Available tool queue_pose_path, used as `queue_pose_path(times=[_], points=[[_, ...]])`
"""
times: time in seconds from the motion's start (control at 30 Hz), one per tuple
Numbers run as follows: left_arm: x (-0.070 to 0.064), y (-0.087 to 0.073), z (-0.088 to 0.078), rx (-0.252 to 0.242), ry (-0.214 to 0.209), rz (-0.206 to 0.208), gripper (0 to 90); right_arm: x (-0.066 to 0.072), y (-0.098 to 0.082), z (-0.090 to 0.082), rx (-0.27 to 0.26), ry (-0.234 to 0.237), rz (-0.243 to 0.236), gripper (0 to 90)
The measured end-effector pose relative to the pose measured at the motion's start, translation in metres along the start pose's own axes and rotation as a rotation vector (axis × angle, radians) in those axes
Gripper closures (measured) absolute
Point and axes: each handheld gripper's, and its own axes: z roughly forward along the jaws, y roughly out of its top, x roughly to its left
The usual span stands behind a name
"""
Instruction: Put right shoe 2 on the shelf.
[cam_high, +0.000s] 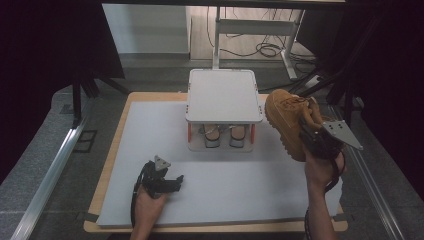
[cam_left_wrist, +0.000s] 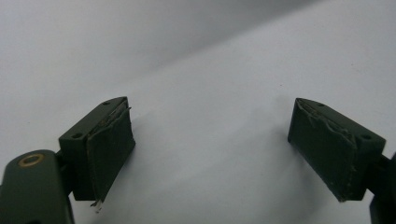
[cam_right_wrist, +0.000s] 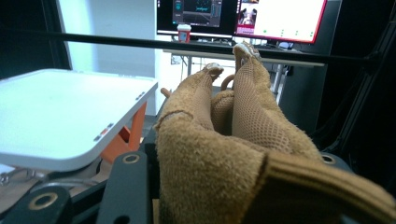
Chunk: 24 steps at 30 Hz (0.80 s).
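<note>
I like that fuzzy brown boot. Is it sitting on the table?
No, the right tongs hold the brown boot up in the air beside the white shelf.

Tan suede boot (cam_high: 287, 120); white rack (cam_high: 224, 95), orange-red legs; white mat (cam_high: 150, 130); black claws.

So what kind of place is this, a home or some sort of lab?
Most likely a lab or recording workspace, not a home. A white mat covers the table between black curtains, monitors glow on a desk behind, and cables trail over the floor beyond a small white rack.
</note>
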Motion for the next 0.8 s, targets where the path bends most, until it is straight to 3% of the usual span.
queue_pose_path(times=[0.8], points=[[0.0, 0.0, 0.0, 0.002, 0.001, 0.003, 13.8, 0.0, 0.04, 0.006, -0.075, -0.007, 0.009, 53.4]])
